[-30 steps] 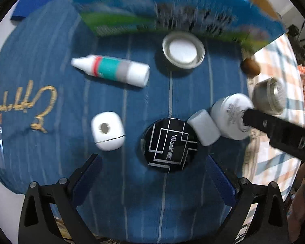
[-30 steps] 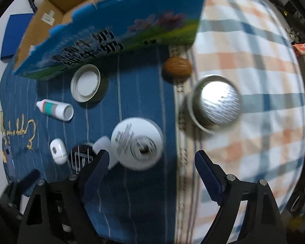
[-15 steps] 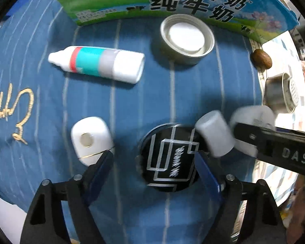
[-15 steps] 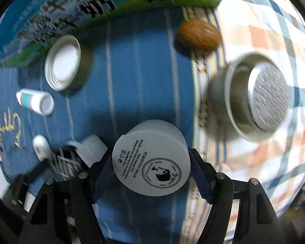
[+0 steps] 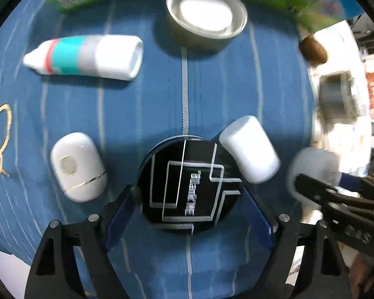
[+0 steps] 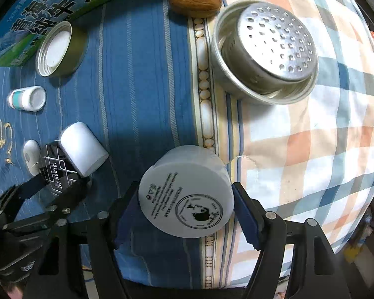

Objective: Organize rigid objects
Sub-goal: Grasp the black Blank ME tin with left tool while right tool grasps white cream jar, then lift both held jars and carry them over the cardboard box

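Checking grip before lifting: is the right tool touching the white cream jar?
Touching. The right wrist view shows the right tool with both blue pads pressed against the sides of the white cream jar.

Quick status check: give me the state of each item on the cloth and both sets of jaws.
Black round tin: flat, between opening left jaws.
White cream jar: gripped by right jaws.
Dropper bottle: lying down, capped.
Small white cap: tipped against the tin.
Metal lid: upside down.
Perforated strainer: tilted.
White case: closed.

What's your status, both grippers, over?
Left gripper jaws opening, black compact between them. Right gripper shut on white cream jar. White cap overlaps compact's edge.
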`<state>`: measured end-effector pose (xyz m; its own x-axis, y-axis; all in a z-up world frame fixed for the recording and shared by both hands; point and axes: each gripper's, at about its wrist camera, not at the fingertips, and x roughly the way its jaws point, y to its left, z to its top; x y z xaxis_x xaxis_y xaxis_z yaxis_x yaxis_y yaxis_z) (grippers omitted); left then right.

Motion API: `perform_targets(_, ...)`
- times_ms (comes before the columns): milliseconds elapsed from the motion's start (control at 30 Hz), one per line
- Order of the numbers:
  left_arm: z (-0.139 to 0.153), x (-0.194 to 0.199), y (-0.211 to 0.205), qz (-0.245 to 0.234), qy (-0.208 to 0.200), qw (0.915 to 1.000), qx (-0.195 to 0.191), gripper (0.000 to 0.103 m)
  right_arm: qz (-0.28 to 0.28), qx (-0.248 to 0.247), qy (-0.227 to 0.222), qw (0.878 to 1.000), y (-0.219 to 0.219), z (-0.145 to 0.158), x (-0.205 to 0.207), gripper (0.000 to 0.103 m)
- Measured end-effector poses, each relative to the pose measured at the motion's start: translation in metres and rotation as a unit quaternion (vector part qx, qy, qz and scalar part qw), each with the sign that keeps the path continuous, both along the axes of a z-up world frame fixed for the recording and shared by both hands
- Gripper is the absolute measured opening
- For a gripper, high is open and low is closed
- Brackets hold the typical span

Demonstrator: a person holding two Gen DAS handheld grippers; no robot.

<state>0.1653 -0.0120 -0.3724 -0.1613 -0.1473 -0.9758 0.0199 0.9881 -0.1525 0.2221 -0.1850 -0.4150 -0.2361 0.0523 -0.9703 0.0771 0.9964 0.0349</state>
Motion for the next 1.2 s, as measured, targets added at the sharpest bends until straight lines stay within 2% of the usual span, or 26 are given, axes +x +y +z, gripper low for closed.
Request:
perform_targets(33, -0.005, 0.001, -0.001, -0.005, 0.008, 0.9999, 0.006, 0.087, 0.0, 0.001, 0.0, 1.0, -0.01, 0.007, -0.005, 0.074)
perform_targets(67, -0.002, 0.002, -0.002, -0.006, -0.002, 1.0, 0.006, 0.084, -0.007, 0.011, 0.005, 1.0, -0.015, 0.006, -0.005, 0.074)
perform_targets(100, 0.003, 0.004, -0.002, -0.01, -0.013, 0.9998, 0.012, 0.076, -0.012, 0.016, 0.008, 1.0, -0.02, -0.001, -0.011, 0.074)
perform_targets(300, 0.02, -0.005, 0.02, -0.024, -0.025, 0.9985, 0.043, 0.076, -0.025, 0.021, 0.008, 0.999, -0.027, 0.006, -0.01, 0.073)
perform_targets(433, 0.027, -0.004, 0.04, -0.001, -0.027, 0.9989, 0.039, 0.077, -0.022, 0.01, 0.01, 1.0, -0.02, 0.005, -0.005, 0.073)
perform_targets(500, 0.031, 0.007, 0.029, 0.002, -0.024, 0.9984, 0.051, 0.082, -0.023, 0.005, 0.016, 1.0, -0.019, 0.004, -0.014, 0.072)
perform_targets(700, 0.008, 0.025, 0.021, 0.005, -0.028, 0.9976, 0.063, 0.082, -0.023, -0.014, 0.029, 0.999, -0.009, -0.002, -0.011, 0.07)
perform_targets(800, 0.008, 0.027, 0.011, 0.005, -0.034, 0.9972, 0.066, 0.083, -0.022, -0.022, 0.025, 0.999, -0.005, 0.002, -0.007, 0.07)
perform_targets(833, 0.01, 0.021, 0.005, 0.006, -0.035, 0.9971, 0.067, 0.082, -0.021, -0.024, 0.024, 0.999, -0.005, 0.001, -0.008, 0.07)
perform_targets(867, -0.004, 0.011, -0.006, 0.008, -0.037, 0.9969, 0.069, 0.081, -0.02, -0.025, 0.024, 0.999, -0.003, -0.003, -0.013, 0.07)
perform_targets(967, -0.006, 0.002, -0.014, 0.016, -0.041, 0.9964, 0.072, 0.08, -0.024, -0.025, 0.025, 0.999, 0.0, 0.001, -0.011, 0.069)
perform_targets(1067, 0.0, 0.0, -0.007, 0.021, -0.05, 0.9959, 0.073, 0.075, -0.026, -0.029, 0.019, 0.999, 0.01, 0.007, -0.028, 0.068)
perform_targets(1200, -0.001, -0.015, -0.002, 0.026, -0.056, 0.9954, 0.073, 0.074, -0.016, -0.035, 0.012, 0.999, 0.013, 0.002, -0.042, 0.068)
